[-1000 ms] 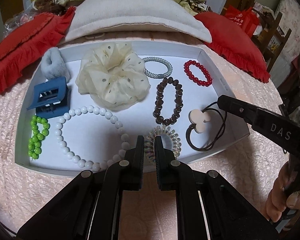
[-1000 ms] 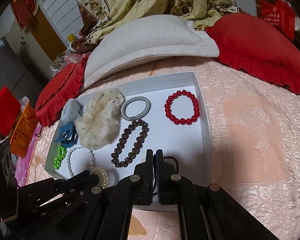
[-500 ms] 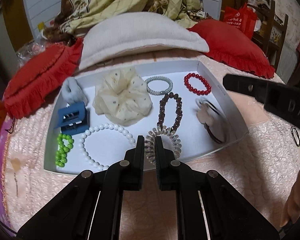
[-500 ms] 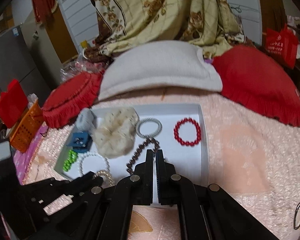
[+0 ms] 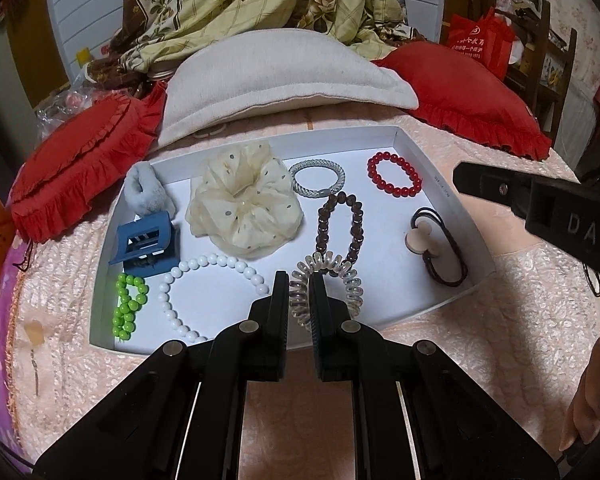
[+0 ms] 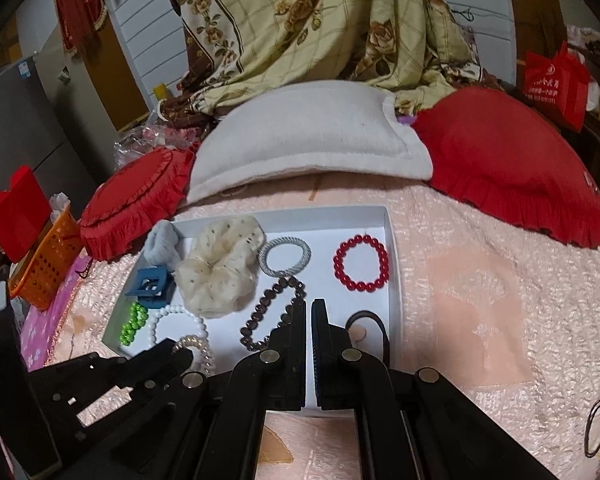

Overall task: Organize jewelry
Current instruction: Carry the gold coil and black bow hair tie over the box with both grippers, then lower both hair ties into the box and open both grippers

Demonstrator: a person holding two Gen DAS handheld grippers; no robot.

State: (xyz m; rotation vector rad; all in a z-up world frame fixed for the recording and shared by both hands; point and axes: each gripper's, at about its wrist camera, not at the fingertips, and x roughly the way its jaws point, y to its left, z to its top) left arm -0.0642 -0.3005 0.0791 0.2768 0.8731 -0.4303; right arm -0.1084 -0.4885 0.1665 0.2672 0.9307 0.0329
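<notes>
A white tray (image 5: 452, 184) on the bed holds a cream scrunchie (image 5: 244, 204), a silver hair tie (image 5: 318, 178), red bead bracelet (image 5: 394, 178), brown bead bracelet (image 5: 340, 228), white bead bracelet (image 5: 204, 292), green beads (image 5: 128, 306), blue claw clip (image 5: 146, 244), grey scrunchie (image 5: 146, 194) and a brown hair tie with a cream charm (image 5: 436, 244). My left gripper (image 5: 299, 284) is shut on the clear spiral hair tie (image 5: 340, 276), just above the tray's near edge. My right gripper (image 6: 308, 308) is shut and empty, raised over the tray's right side.
Red cushions (image 5: 80, 160) and a white pillow (image 5: 276, 76) lie behind the tray. A floral quilt (image 6: 320, 20) hangs at the back. An orange basket (image 6: 46, 258) stands at the left. A black hair tie (image 6: 596, 428) lies on the bedspread at the right.
Both grippers have lifted and pulled back from the tray. The right gripper has moved off the brown charm hair tie, which lies in the tray's right side. The left still holds the spiral tie.
</notes>
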